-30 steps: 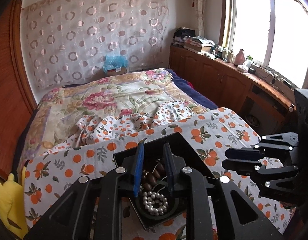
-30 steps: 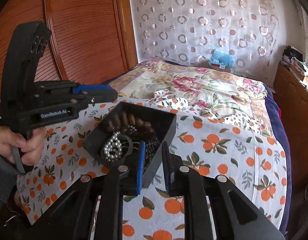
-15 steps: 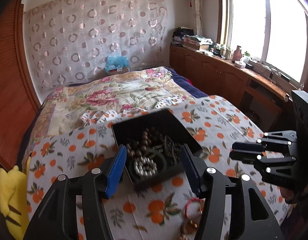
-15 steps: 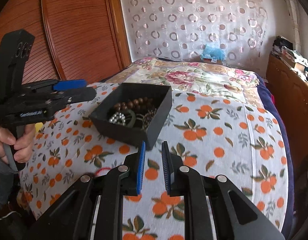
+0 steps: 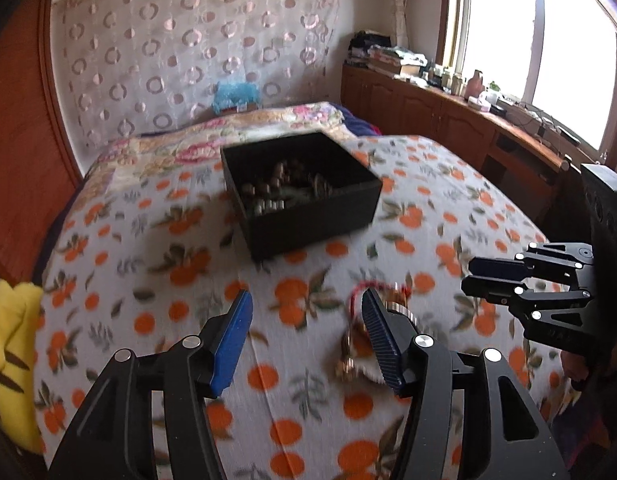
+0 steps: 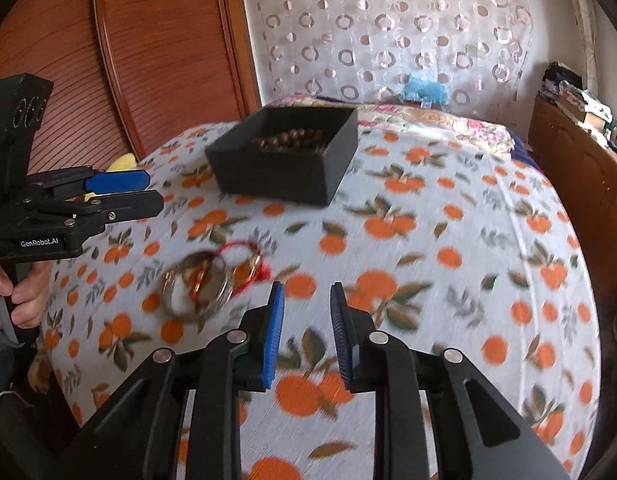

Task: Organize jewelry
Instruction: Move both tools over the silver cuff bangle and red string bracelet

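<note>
Left wrist view: left gripper (image 5: 306, 320) low in frame, jaws standing wide apart, blue pads facing each other, nothing clamped between them. Jaws just been opening. Only orange-print cloth (image 5: 156, 248) in the gap.

Loose pile of bracelets (image 5: 372, 320) on the cloth, lower centre-right, partly hidden behind the right-hand finger of that gripper; red cord loop (image 5: 358, 292) peeking out above it. Blurred; single pieces hard to tell apart.

Black box (image 5: 308, 220) upper centre, open top, sitting on the cloth, well apart from the pile. Brown beads (image 5: 280, 178) and pale metallic pieces inside, mixed, blurred.

Right gripper (image 5: 466, 276) at right edge, mid height, seen side-on, tips pointing toward frame centre.

Right wrist view: right gripper (image 6: 306, 312) bottom centre, jaws parted a modest way, nothing between the pads, cloth showing through. Jaws just been widening. Bracelet pile (image 6: 204, 284) left of the tips, near but not touching: silvery bangles overlapped with red cord. Black box (image 6: 284, 168) upper centre, brown beads visible over the rim. Left gripper (image 6: 148, 192) at left edge, hand (image 6: 22, 300) wrapped round its handle below. Yellow soft item (image 5: 12, 352) at far left edge, beside the cloth.
</note>
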